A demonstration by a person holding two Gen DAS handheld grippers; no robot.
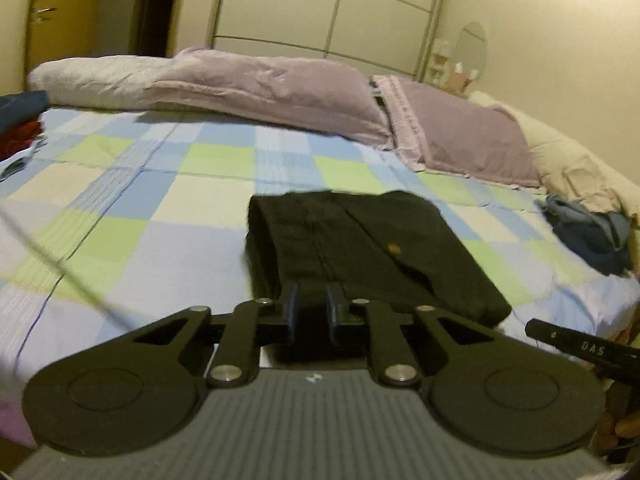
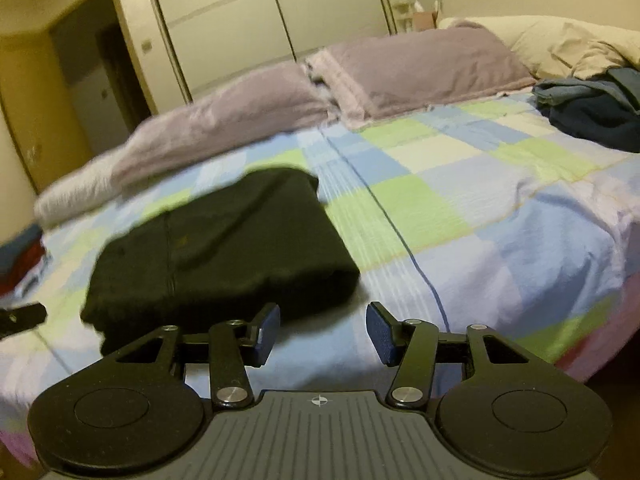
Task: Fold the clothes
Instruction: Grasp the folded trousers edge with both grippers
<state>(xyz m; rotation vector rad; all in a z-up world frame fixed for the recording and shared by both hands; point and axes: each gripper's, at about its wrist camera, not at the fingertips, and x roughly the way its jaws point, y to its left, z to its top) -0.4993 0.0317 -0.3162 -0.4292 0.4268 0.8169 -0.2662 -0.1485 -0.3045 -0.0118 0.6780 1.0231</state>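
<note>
- Folded black knit garment [image 1: 360, 248], soft rectangular slab, frame centre, on my checked cotton bedspread [image 1: 160, 184].
- Left gripper [image 1: 312, 308]: tongs narrow, pinching the garment's near edge.
- Right gripper [image 2: 324, 332]: tongs wide, empty.

A home bedroom: checked bedspread [image 1: 168, 184], lilac pillows [image 1: 280, 92], sliding wardrobe [image 1: 320, 8].
</note>
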